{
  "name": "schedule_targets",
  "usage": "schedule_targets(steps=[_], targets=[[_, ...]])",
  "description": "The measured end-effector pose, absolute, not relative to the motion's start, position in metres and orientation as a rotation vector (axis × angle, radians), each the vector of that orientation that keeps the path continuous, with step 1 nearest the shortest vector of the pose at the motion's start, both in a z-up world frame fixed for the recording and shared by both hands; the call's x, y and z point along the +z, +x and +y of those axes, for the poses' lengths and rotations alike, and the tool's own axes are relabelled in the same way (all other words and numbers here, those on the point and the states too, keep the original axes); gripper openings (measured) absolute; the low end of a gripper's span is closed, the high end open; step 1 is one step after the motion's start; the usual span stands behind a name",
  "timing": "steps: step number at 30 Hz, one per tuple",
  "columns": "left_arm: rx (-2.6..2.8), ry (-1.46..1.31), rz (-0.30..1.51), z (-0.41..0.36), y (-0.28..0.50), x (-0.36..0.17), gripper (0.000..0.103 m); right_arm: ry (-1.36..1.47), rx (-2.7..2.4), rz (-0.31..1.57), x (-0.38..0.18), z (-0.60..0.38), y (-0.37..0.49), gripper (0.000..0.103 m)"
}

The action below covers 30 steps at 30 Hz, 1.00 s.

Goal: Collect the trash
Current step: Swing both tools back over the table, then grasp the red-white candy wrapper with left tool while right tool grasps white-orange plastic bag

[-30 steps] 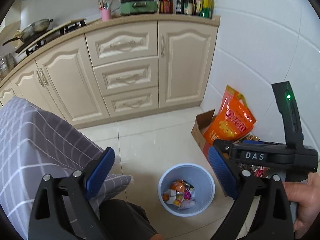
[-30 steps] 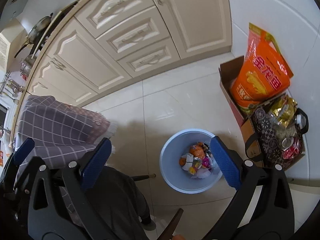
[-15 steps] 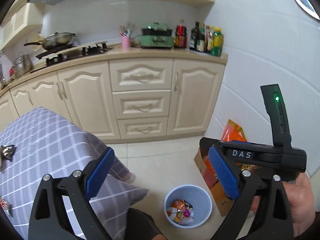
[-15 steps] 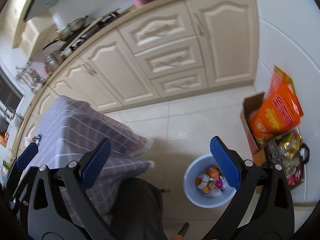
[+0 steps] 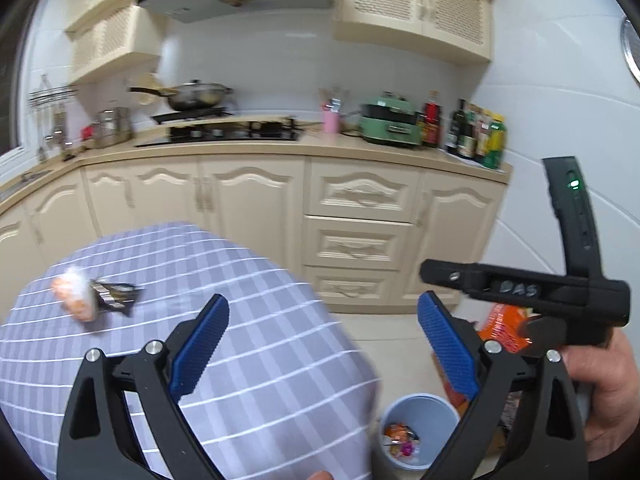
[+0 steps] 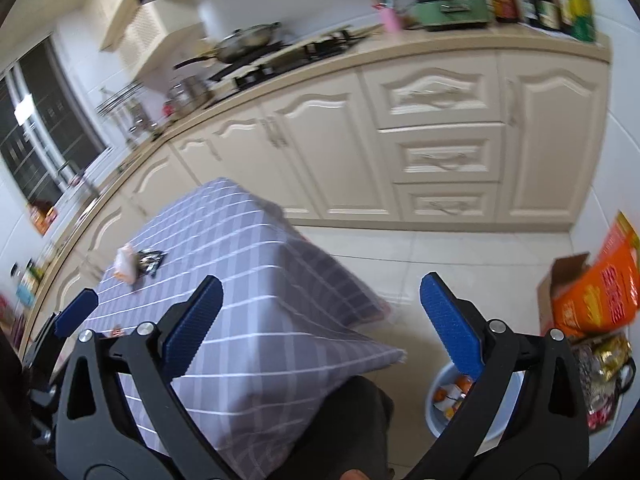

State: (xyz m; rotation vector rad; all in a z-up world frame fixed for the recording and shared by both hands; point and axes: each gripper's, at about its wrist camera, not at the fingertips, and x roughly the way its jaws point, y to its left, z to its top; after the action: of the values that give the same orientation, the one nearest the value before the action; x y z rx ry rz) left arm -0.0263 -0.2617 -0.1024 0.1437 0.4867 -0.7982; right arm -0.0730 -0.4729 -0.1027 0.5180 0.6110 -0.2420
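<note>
Already we have several wrappers in the bin [image 5: 418, 428] on the floor; two pieces of trash [image 5: 90, 298] remain on the surface [image 5: 248, 344]. Our left hand-held gripper [image 5: 324, 354] and right hand-held gripper [image 6: 320, 326] gape wide, empty.

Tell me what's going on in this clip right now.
A person holds a gripper in each hand, clearing trash in a kitchen. The left gripper and right gripper both have their jaws wide open and empty. A pale blue bin on the floor already holds wrappers. On the checked tablecloth a crumpled orange-and-white wrapper and a dark wrapper remain uncollected.
</note>
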Motion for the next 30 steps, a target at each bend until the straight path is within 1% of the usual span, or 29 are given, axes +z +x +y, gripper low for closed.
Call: schedule_targets(steps=[5,10,16,18,22,24,25,26,27,29,30], targets=[[-0.686,0.107,0.494,-0.205,-0.003,-0.102,0.093,0.476,-0.163,0.619,-0.093,-0.438,-0.045,0.097],[-0.561,0.106,0.533,-0.154,0.017,-0.116,0.093,0.439,-0.094,0.633,-0.091,-0.408,-0.022,0.097],[-0.462,0.138,0.668,-0.111,0.052,-0.148,0.093,0.411,-0.027,0.666,-0.097,-0.378,0.001,0.097],[-0.474,0.157,0.745,-0.105,0.066,-0.162,0.093,0.405,-0.012,0.678,-0.1,-0.371,0.008,0.097],[-0.49,0.186,0.829,-0.105,0.088,-0.18,0.093,0.403,0.007,0.699,-0.107,-0.364,0.017,0.097],[-0.51,0.161,0.915,-0.108,0.104,-0.192,0.093,0.403,0.011,0.705,-0.109,-0.362,0.02,0.097],[-0.518,0.155,0.913,-0.107,0.104,-0.193,0.088,0.403,0.012,0.706,-0.11,-0.362,0.02,0.097],[-0.553,0.147,0.9,-0.107,0.103,-0.191,0.078,0.403,0.014,0.708,-0.111,-0.362,0.021,0.097],[-0.572,0.165,0.894,-0.108,0.103,-0.191,0.061,0.403,0.014,0.71,-0.112,-0.362,0.023,0.097],[-0.578,0.21,0.882,-0.114,0.102,-0.193,0.059,0.404,0.016,0.718,-0.114,-0.362,0.028,0.097],[-0.598,0.219,0.877,-0.116,0.101,-0.193,0.054,0.404,0.018,0.721,-0.115,-0.361,0.029,0.097]])
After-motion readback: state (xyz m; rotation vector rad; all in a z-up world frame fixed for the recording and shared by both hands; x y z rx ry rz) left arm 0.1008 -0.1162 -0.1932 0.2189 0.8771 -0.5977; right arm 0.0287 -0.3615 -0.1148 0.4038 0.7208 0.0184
